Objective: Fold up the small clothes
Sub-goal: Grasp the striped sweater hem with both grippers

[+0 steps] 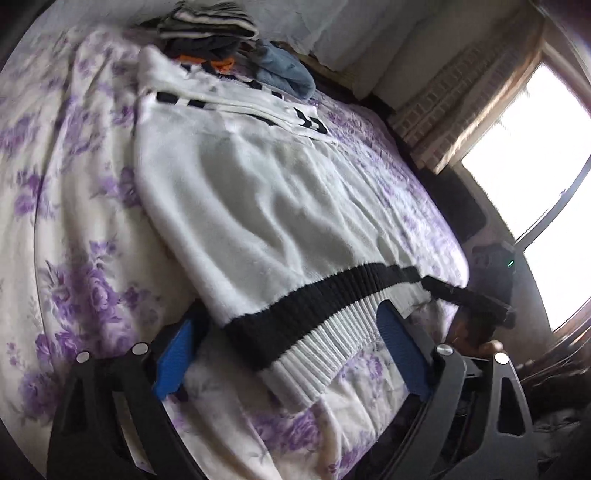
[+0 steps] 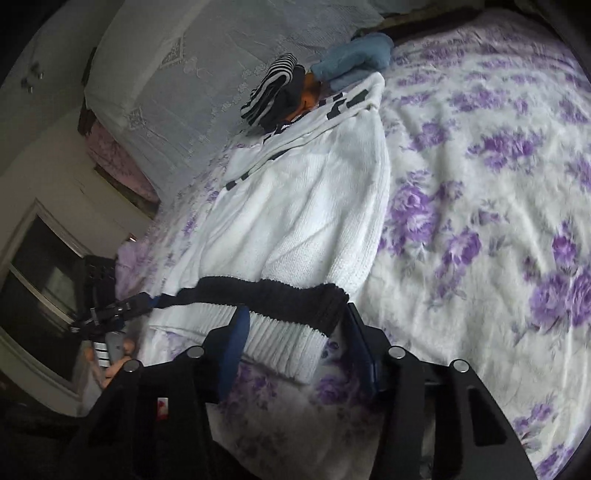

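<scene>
Left wrist view showing, from left to right, a purple-flowered bedspread (image 1: 74,184), then a white knit sweater (image 1: 240,192) lying flat across the middle of the frame. Left gripper (image 1: 293,314) standing with tongs spread wide, straddling the ribbed hem at lower centre, blue pads not pressing on the knit. Right gripper (image 1: 472,299) reaching in at the hem's far corner, right of centre. Small pile of clothes (image 1: 210,26) sitting at the top edge, just beyond the sweater.

Right wrist view showing the same hem at lower centre, one corner lying between half-spread tongs; not possible to tell whether those pads are pinching or only bracketing the cloth.

Pointing hem-first toward both cameras, with the black-marked far end aiming at the pile; long axis running from lower centre up to the upper left in the left view, and up and slightly rightward in the right view.

Probably setting up a lengthwise fold: worth taking both hem corners at equal depth, catching every layer, then lifting level and carrying the hem along that axis, keeping side edges matching and the knit unstretched.
</scene>
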Available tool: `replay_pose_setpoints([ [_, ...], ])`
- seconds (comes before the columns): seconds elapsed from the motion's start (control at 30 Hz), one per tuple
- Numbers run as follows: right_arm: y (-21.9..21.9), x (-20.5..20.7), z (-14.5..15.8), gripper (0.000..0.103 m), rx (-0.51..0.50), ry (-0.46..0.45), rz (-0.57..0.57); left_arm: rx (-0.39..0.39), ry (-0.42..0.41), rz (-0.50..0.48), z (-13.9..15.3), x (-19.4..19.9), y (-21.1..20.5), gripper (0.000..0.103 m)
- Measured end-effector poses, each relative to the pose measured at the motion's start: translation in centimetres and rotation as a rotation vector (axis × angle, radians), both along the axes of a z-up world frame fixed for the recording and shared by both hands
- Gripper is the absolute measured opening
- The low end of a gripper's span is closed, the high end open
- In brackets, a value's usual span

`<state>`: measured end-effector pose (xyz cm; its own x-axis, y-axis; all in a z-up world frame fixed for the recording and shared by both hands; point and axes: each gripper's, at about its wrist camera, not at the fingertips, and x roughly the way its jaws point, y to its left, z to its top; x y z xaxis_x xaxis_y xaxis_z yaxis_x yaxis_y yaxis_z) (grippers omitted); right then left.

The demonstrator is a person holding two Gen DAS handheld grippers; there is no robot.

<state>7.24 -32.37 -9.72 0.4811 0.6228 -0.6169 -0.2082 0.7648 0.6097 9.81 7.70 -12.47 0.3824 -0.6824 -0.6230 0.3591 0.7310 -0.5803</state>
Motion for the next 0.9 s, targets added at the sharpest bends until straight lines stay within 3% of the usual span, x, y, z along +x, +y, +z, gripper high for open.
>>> replay_pose_setpoints([
  [0.13, 1.1, 1.1, -0.1, 0.053, -0.002, 0.008, -0.001, -0.074, 0.078, 0.000, -0.8, 3.2, -0.9, 0.099],
  [0.23, 1.5, 2.1, -0.3, 0.051, -0.006, 0.022, -0.020, -0.031, 0.066, 0.003, -0.4, 3.3, -1.8, 0.098],
  [0.3, 1.6, 2.0, -0.2, 0.047, -0.014, 0.025, -0.013, -0.038, 0.048, -0.001, -0.3, 2.3, -1.3, 0.089],
  [0.37, 1.3, 1.9, -0.3, 0.037, -0.029, 0.031, -0.007, -0.033, 0.040, 0.012, -0.4, 1.5, -0.5, 0.062],
  [0.43, 1.0, 1.5, -0.5, 0.029, -0.028, 0.038, -0.008, -0.011, 0.044, 0.029, -0.7, 0.8, 0.0, 0.050],
  [0.6, 0.9, 0.9, -0.5, 0.027, -0.042, 0.025, -0.001, 0.061, -0.002, 0.028, -0.2, -0.1, -0.6, 0.047],
  [0.77, 0.8, 0.6, 0.1, 0.018, -0.035, 0.002, -0.003, 0.092, -0.022, 0.046, 0.1, 0.0, -0.4, 0.025],
  [0.9, 1.1, 0.6, 1.3, 0.016, -0.027, -0.051, -0.009, 0.095, -0.050, 0.047, 0.7, 0.4, 0.1, 0.017],
])
